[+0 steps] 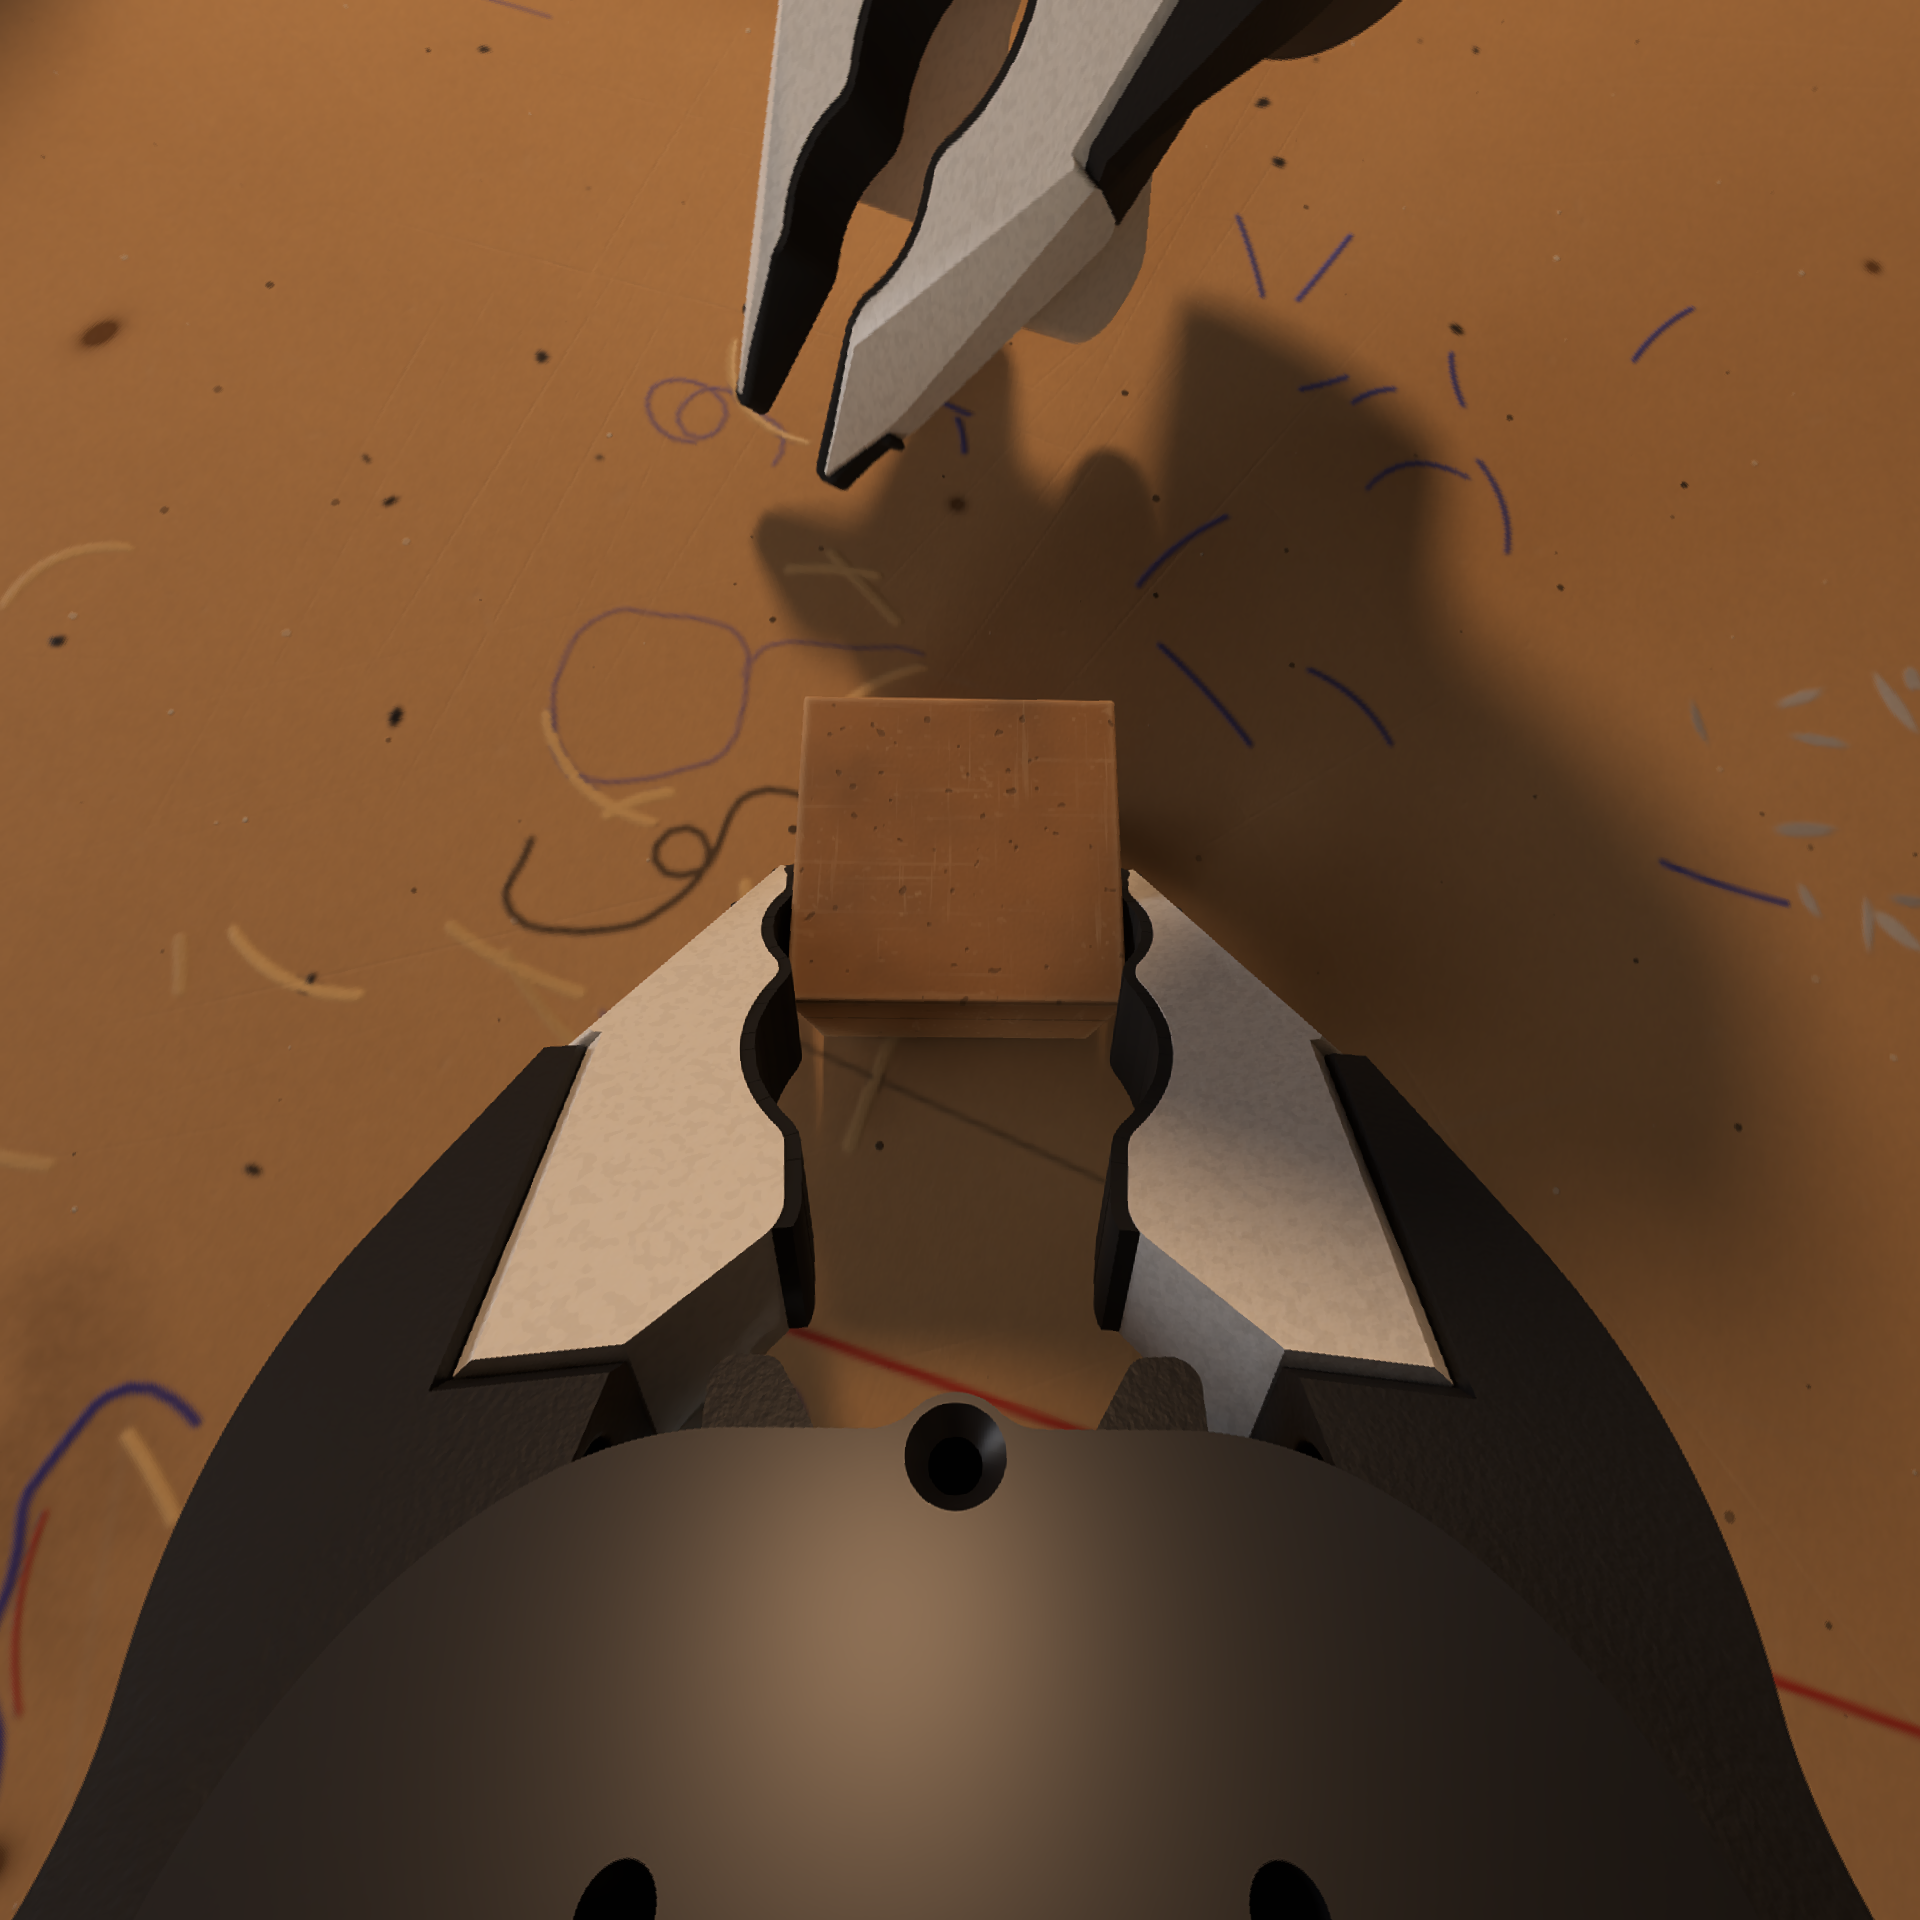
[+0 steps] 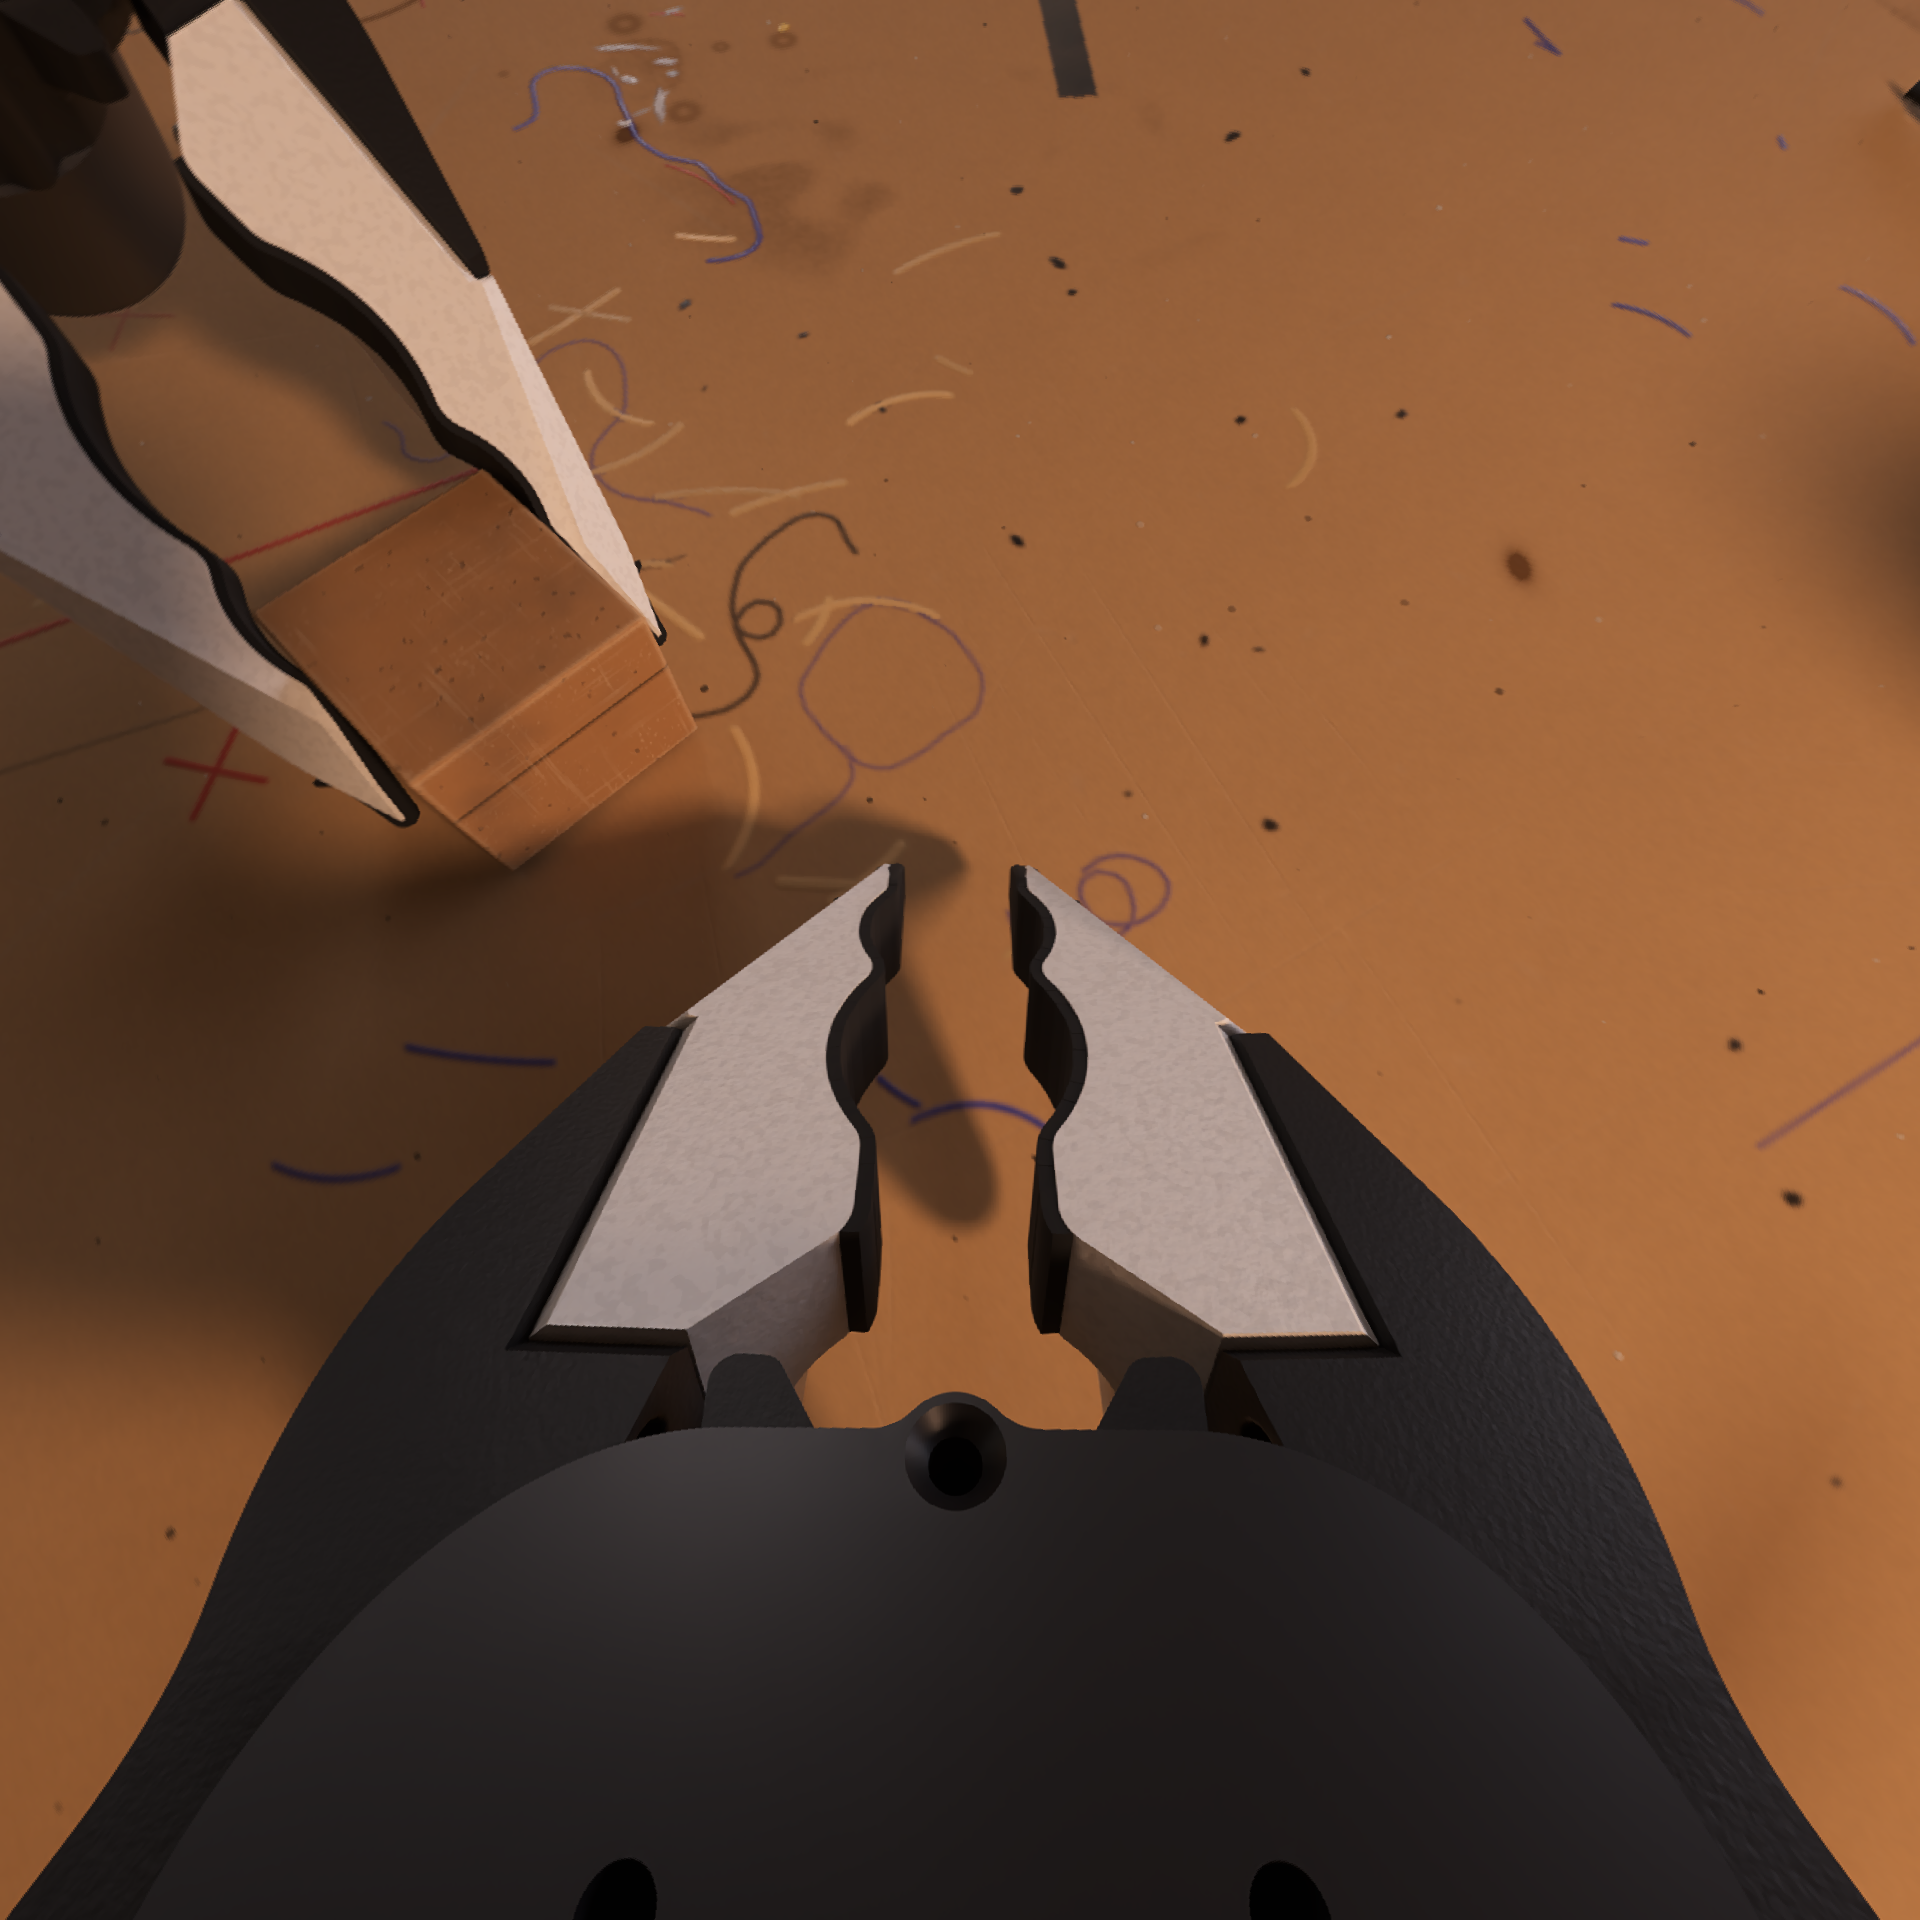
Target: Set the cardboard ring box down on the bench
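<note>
The cardboard ring box [image 1: 951, 862] is a small brown cube with a lid seam around it, clamped between the two fingers of the left gripper [image 1: 956, 914], whose ridged dark pads press against its opposite sides near the fingertips. Seen from the right wrist camera, the box [image 2: 468, 644] hangs above the bench [image 2: 1351, 727] with one lower corner dipping lowest, so it looks tilted, and its shadow falls just beneath it; whether that corner already touches the surface cannot be told. The bench is an orange-brown board covered in dark specks, pen scribbles and pale scratches. Just beyond the box, on the side away from the left gripper, the right gripper [image 2: 956, 883] hovers with its fingers a narrow gap apart and nothing between them. In the left wrist view, the right gripper [image 1: 821, 436] points down toward the bench a little past the box, apart from it. To set the box down well, my judgement is that the left gripper should level the box so its base meets the bench flat, lower it gently until it rests, then spread its fingers only enough to release it without nudging it sideways, while the right gripper stays clear of the box.
</note>
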Controlling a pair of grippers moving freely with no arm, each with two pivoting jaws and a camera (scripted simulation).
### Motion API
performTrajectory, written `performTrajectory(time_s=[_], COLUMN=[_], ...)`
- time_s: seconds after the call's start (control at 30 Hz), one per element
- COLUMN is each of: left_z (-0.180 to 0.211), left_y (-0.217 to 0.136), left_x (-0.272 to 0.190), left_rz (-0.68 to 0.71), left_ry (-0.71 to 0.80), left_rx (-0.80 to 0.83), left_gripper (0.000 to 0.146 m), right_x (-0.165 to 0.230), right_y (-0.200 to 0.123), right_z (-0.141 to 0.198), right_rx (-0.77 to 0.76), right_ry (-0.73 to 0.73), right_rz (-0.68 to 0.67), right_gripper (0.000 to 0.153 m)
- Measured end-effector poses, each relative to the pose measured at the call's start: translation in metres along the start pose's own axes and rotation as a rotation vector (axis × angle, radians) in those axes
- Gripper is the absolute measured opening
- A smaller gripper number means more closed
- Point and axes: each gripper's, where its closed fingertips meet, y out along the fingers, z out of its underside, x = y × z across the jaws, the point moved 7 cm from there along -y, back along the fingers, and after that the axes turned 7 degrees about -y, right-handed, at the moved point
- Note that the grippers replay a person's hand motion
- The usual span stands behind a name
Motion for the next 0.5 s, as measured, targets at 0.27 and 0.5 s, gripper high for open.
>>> performTrajectory(time_s=[0.27,0.5], left_z=[0.006,0.008], left_y=[-0.006,-0.009], left_x=[0.000,-0.001], left_rz=[-0.005,-0.005], left_ry=[0.004,0.009], left_rx=[0.001,0.002], left_gripper=[0.059,0.059], right_x=[0.005,0.004], right_y=[0.021,0.033], right_z=[-0.015,-0.019], right_rx=[0.042,0.076], right_ry=[0.012,0.015], right_rz=[0.020,-0.065], right_gripper=[0.031,0.038])
